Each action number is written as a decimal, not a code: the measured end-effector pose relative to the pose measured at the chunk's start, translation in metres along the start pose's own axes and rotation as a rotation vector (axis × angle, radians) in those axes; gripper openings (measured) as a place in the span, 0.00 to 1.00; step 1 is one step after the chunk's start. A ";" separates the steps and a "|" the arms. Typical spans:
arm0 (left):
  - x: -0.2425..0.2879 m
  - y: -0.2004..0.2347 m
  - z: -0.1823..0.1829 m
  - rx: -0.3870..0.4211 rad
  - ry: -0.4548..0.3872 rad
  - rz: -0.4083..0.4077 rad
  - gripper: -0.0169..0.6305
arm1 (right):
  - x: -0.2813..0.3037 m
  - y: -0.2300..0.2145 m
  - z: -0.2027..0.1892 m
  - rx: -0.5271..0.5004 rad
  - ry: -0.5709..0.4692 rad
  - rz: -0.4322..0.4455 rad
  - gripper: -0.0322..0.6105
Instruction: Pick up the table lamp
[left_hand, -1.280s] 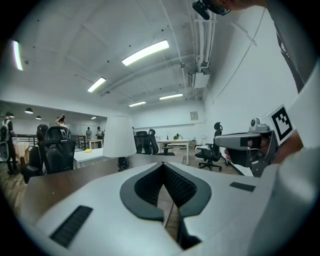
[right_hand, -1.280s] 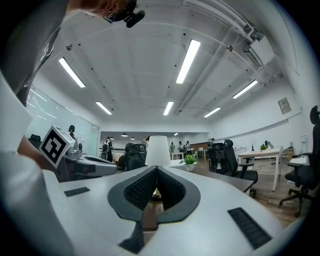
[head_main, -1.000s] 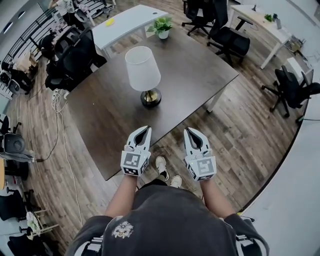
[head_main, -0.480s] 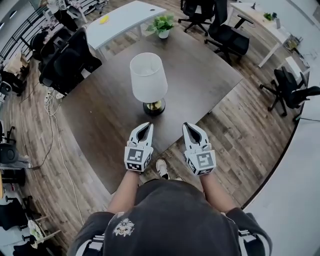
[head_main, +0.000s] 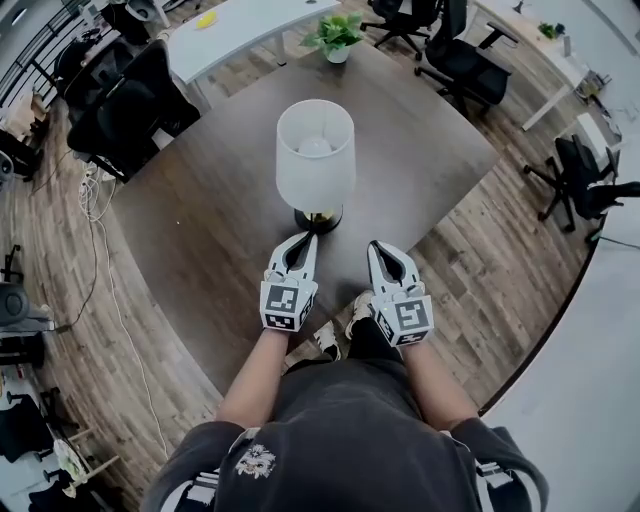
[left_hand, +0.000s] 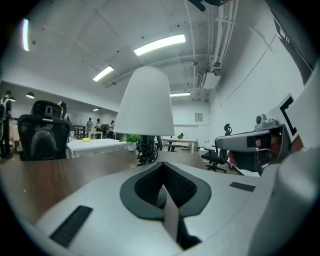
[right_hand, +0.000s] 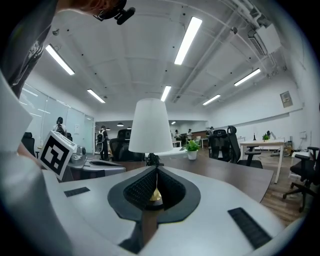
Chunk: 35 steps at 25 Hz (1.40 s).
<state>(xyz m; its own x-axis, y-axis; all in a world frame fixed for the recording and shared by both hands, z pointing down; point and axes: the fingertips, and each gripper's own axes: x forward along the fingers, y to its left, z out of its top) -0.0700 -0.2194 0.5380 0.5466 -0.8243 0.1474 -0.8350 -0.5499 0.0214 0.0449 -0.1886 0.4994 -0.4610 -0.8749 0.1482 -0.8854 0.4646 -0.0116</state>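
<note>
The table lamp has a white shade (head_main: 314, 155) and a round black and brass base (head_main: 318, 219), and it stands upright on the dark wooden table (head_main: 200, 220). My left gripper (head_main: 307, 239) is shut and empty. Its tip lies just short of the near side of the base. My right gripper (head_main: 377, 248) is also shut and empty, a little right of the base and nearer me. In the left gripper view the lamp shade (left_hand: 145, 102) rises straight ahead of the shut left gripper (left_hand: 162, 166). In the right gripper view the lamp shade (right_hand: 150, 127) stands ahead of the right gripper (right_hand: 155, 171).
A potted plant (head_main: 335, 35) sits at the table's far end. Behind it is a white desk (head_main: 240, 30). Black office chairs stand at the left (head_main: 125, 100), far right (head_main: 470, 70) and right (head_main: 590, 180). Cables (head_main: 95, 200) trail on the wooden floor at the left.
Both grippers have moved forward from the table's near edge over the table toward the lamp base. The lamp now looks closer and larger. Both pairs of jaws stayed shut.
</note>
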 end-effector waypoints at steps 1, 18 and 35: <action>0.003 0.002 -0.003 -0.006 0.000 0.003 0.03 | 0.003 0.000 -0.003 0.001 0.005 0.003 0.09; 0.071 0.040 -0.052 0.003 0.050 0.078 0.30 | 0.069 -0.015 -0.049 0.021 0.050 0.076 0.09; 0.115 0.039 -0.062 0.099 0.084 0.031 0.22 | 0.090 -0.029 -0.067 0.041 0.072 0.083 0.09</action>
<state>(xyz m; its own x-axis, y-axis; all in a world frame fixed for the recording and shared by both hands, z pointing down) -0.0439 -0.3270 0.6166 0.5096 -0.8295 0.2286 -0.8390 -0.5380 -0.0820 0.0333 -0.2716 0.5790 -0.5285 -0.8210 0.2159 -0.8469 0.5275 -0.0673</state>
